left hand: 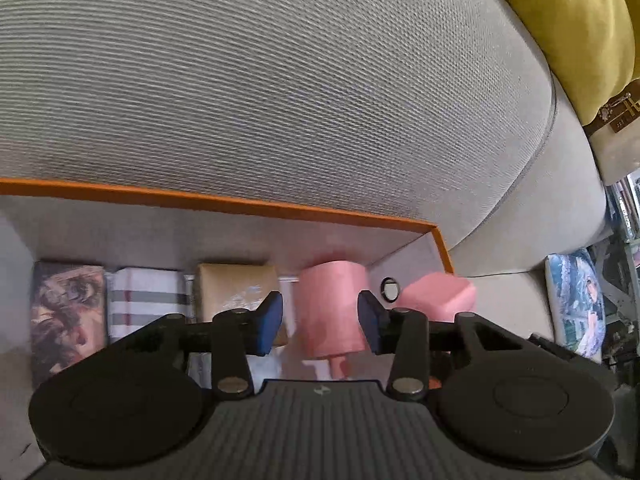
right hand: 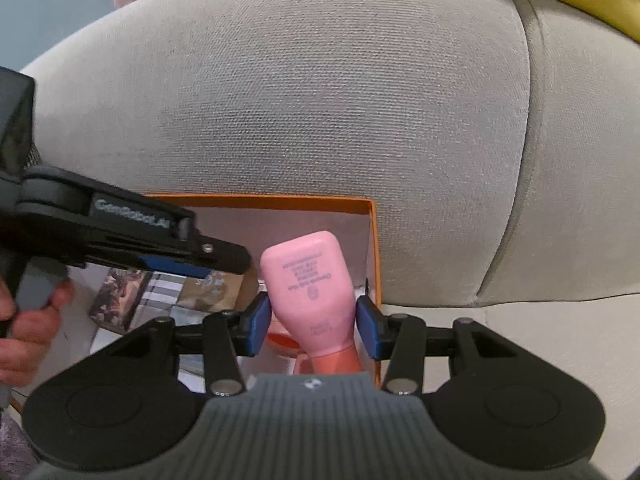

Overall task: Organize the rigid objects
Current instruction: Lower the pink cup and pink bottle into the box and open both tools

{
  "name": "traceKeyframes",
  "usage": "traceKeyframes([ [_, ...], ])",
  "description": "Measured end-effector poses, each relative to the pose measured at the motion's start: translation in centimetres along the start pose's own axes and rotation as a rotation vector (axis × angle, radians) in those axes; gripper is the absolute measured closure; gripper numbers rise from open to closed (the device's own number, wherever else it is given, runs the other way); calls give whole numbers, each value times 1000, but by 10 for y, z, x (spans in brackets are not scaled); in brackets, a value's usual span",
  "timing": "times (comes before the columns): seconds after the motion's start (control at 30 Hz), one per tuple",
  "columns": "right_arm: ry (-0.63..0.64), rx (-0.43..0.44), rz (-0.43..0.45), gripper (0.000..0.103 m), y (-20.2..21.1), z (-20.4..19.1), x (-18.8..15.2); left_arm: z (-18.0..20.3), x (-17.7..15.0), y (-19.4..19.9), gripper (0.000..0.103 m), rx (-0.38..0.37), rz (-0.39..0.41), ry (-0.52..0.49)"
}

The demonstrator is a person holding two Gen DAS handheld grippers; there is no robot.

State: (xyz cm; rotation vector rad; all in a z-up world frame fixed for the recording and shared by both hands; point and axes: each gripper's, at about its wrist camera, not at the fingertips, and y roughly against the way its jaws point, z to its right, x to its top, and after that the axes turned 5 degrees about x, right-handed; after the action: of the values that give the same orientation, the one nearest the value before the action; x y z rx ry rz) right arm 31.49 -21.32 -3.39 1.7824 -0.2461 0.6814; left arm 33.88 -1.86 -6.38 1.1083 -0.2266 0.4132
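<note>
the right gripper (right hand: pixel 311 320) is holding a pink bottle (right hand: pixel 310 284) between its fingers over the orange-rimmed box's (right hand: pixel 280 200) corner – the left gripper (left hand: pixel 320 320) is hovering empty, fingers partly apart. the bottle is risking snagging the rim or toppling the packed boxes (left hand: pixel 144 300).

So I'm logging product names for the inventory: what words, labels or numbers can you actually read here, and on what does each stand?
"GenRobot.AI", slightly blurred: white lettering on the side of the left gripper, seen from the right wrist.
Several lines of dark print on the pink bottle held upside down in the right gripper: too small to read.
Gold tag by the yellow cushion: markings too small to read.
Boxes in the orange box: no readable text.
</note>
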Motion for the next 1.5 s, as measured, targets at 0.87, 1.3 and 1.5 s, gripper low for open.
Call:
traceKeyframes([
  [0.87,147,-414,-155,57,-85,-56,10,-59,-29,31,54,-15,78,21],
  [1.3,60,-251,-138,60,-87,-25,32,-44,-30,19,54,-6,50,3],
  [1.5,76,-184,-156,60,-68,-12,33,-46,-34,24,54,12,44,-8],
])
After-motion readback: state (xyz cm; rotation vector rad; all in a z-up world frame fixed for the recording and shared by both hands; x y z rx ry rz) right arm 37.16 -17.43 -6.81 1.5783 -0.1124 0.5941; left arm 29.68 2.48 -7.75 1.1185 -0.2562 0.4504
